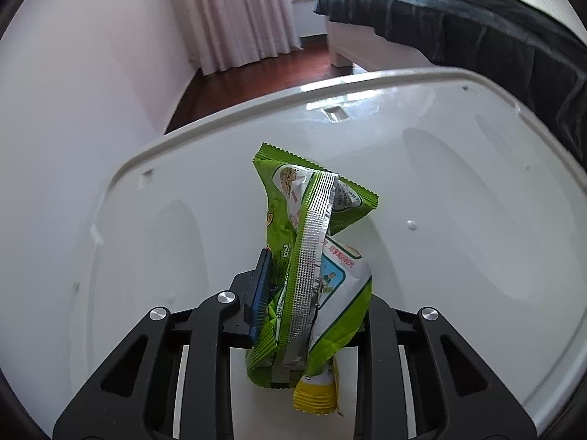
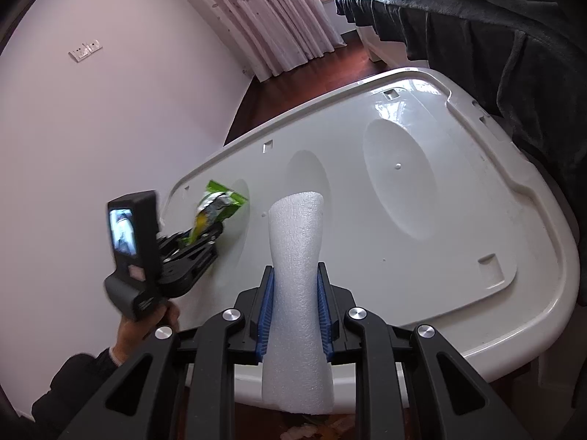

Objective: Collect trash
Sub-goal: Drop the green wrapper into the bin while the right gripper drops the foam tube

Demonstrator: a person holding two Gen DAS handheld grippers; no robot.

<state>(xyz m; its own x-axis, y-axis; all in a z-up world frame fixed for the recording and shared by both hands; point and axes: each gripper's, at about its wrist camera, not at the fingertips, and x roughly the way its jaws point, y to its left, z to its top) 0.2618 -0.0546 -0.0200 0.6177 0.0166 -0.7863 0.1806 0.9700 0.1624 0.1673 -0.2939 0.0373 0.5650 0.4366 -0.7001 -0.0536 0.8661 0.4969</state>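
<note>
My left gripper (image 1: 293, 293) is shut on a crumpled green snack wrapper (image 1: 312, 242) with a silver seam and a yellow end, held above the white plastic table (image 1: 477, 220). Its right pad is hidden behind the wrapper. In the right wrist view the left gripper (image 2: 200, 236) shows at the left with the green wrapper (image 2: 220, 203) sticking out of it. My right gripper (image 2: 295, 300) is shut on a white foam sleeve (image 2: 295, 256), squeezed in at its middle between the blue pads (image 2: 268, 304), above the table's near edge (image 2: 513, 333).
The white table top (image 2: 403, 190) has oval hollows and a raised rim. A bed with a dark blanket (image 2: 495, 29) stands right behind it. A white wall (image 2: 110, 128) is at the left, pink curtains (image 2: 286, 18) at the back over dark wooden floor (image 2: 293, 88).
</note>
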